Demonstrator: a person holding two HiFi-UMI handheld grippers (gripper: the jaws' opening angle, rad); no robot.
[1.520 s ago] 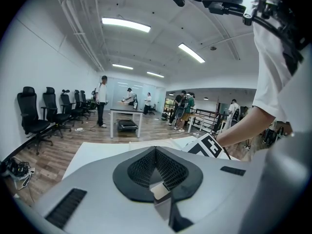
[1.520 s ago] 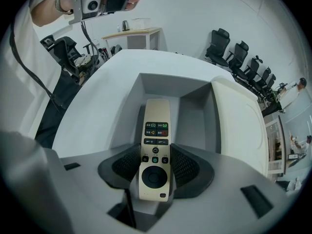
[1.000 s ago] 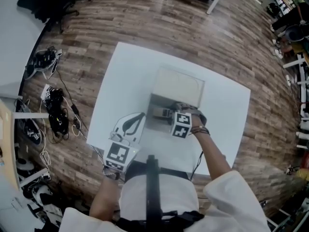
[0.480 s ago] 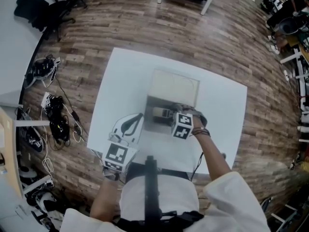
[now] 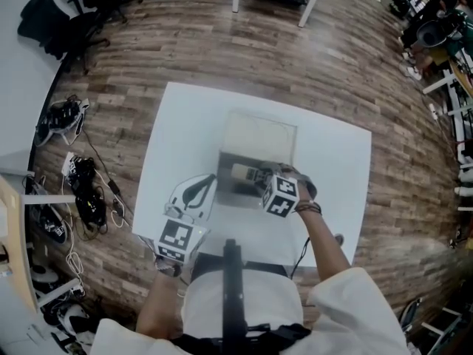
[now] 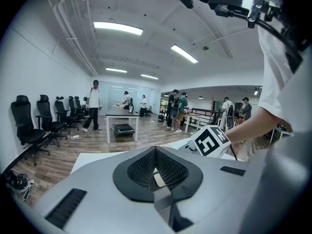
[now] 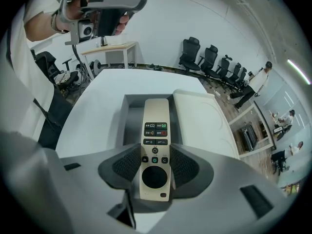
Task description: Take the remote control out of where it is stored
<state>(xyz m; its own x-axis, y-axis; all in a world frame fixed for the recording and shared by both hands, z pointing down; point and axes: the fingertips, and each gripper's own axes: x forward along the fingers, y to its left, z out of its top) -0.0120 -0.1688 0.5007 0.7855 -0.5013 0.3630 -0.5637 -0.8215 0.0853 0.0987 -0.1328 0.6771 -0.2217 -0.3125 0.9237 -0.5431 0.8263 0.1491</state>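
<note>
A cream remote control (image 7: 155,147) with dark buttons and a round pad lies lengthwise between the jaws of my right gripper (image 7: 155,168), which is shut on its near end. Its far end reaches over the open grey drawer (image 7: 130,123) of a pale storage box (image 7: 202,121). In the head view the right gripper (image 5: 267,186) sits over the drawer (image 5: 229,191), with the remote (image 5: 242,172) showing beside it. My left gripper (image 5: 194,196) hovers at the table's near left, jaws shut with nothing between them (image 6: 155,172).
The box stands on a white square table (image 5: 185,117) on a wooden floor. Cables and gear (image 5: 81,176) lie on the floor to the left. Office chairs, desks and several people are far off in the room.
The head camera has shifted a little, so the table sits slightly higher in view. The right gripper stays at the drawer with the remote; the left gripper has hardly moved.
</note>
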